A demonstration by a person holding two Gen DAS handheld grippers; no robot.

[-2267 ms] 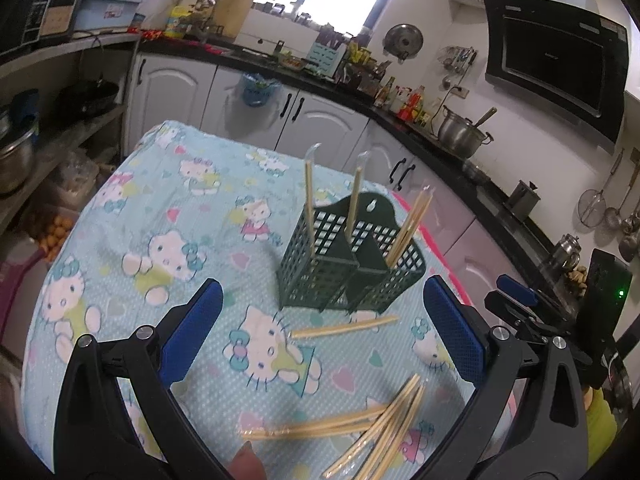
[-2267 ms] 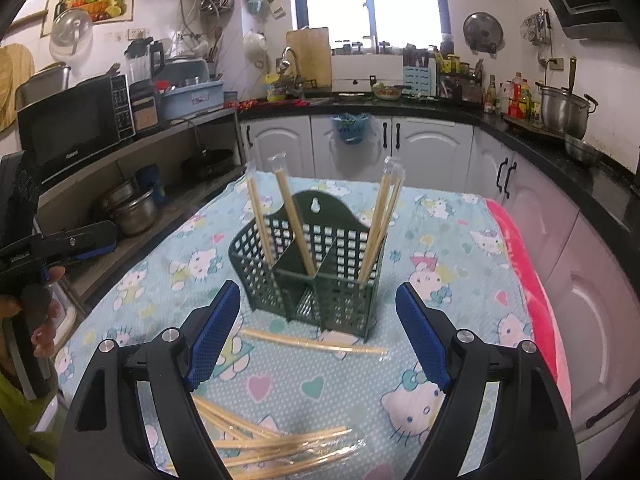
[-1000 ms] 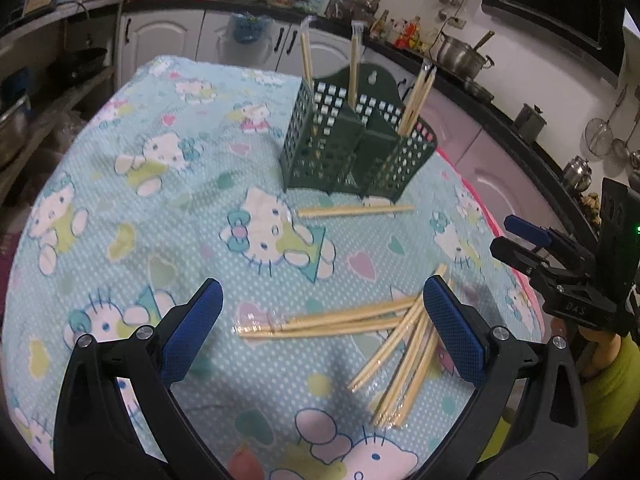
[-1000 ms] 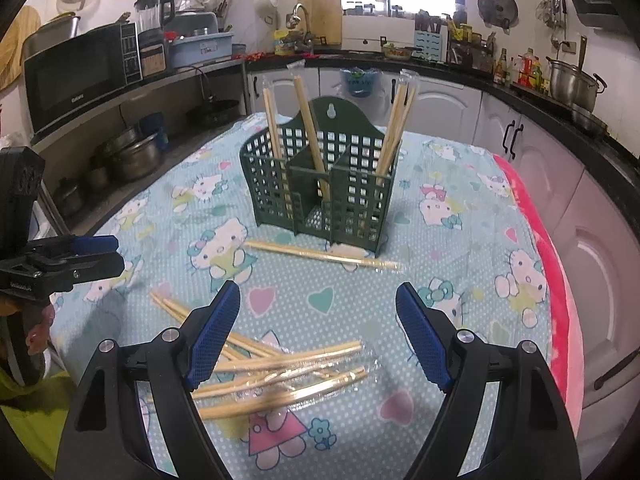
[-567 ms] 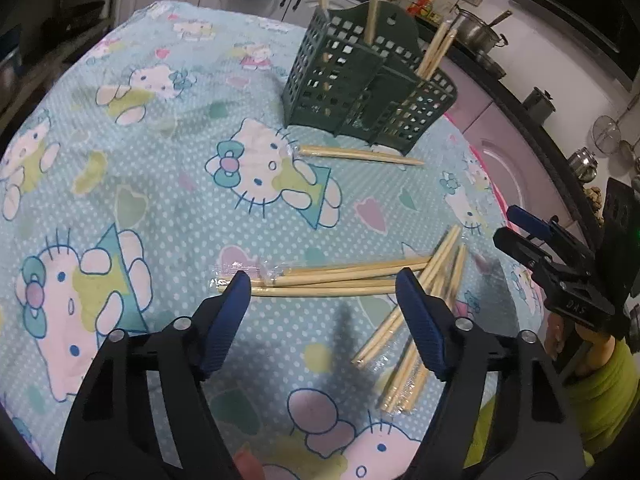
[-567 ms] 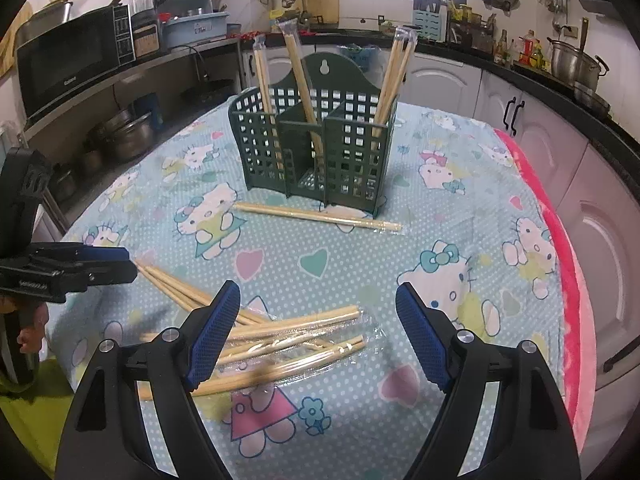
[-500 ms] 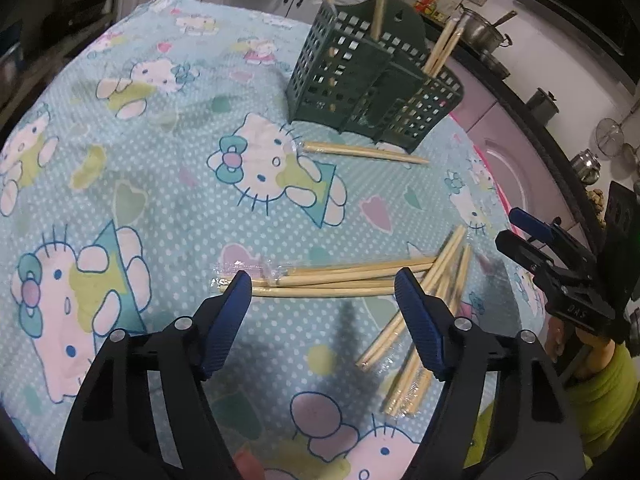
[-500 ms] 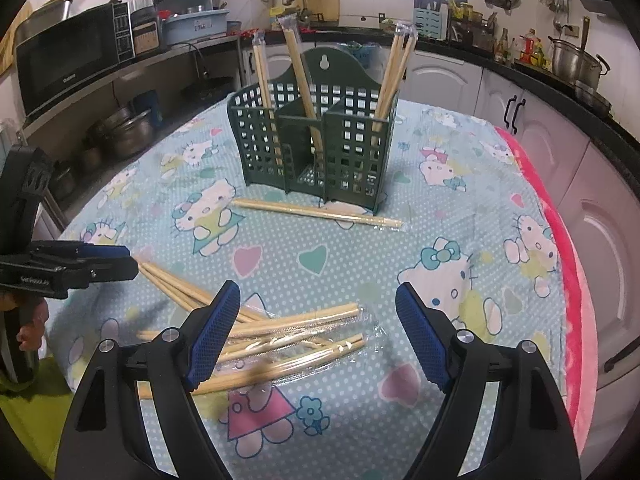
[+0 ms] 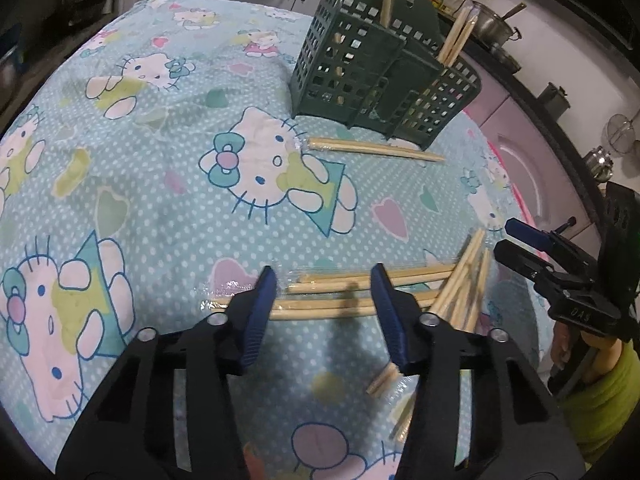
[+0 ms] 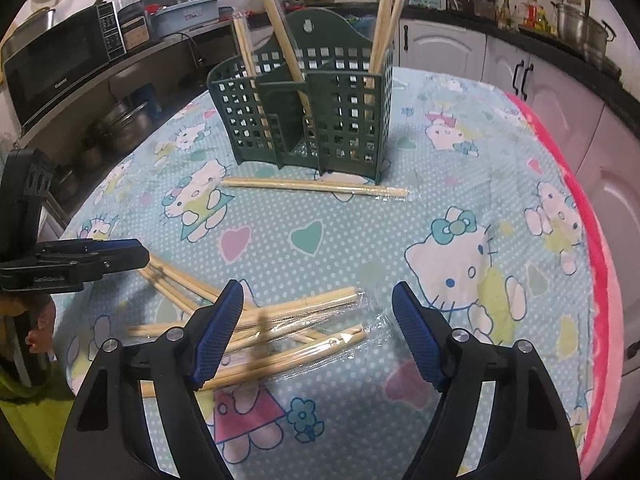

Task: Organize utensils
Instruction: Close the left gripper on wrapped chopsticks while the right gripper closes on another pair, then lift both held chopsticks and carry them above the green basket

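Left gripper [image 9: 323, 278] low over the tabletop [image 9: 160, 184], jaws closing astride a wrapped chopstick bundle [image 9: 340, 300] lying crosswise between its fingers, pads not yet pressing on it. Right gripper [image 10: 318, 300] likewise released and closing slightly, hovering above the near heap of wrapped chopsticks [image 10: 280, 332], nothing gripped. Green caddy [image 10: 308, 120] stands at the far middle of the cloth with three chopstick pairs upright in its compartments; one more wrapped pair [image 10: 316, 188] lies flat just in front of it.
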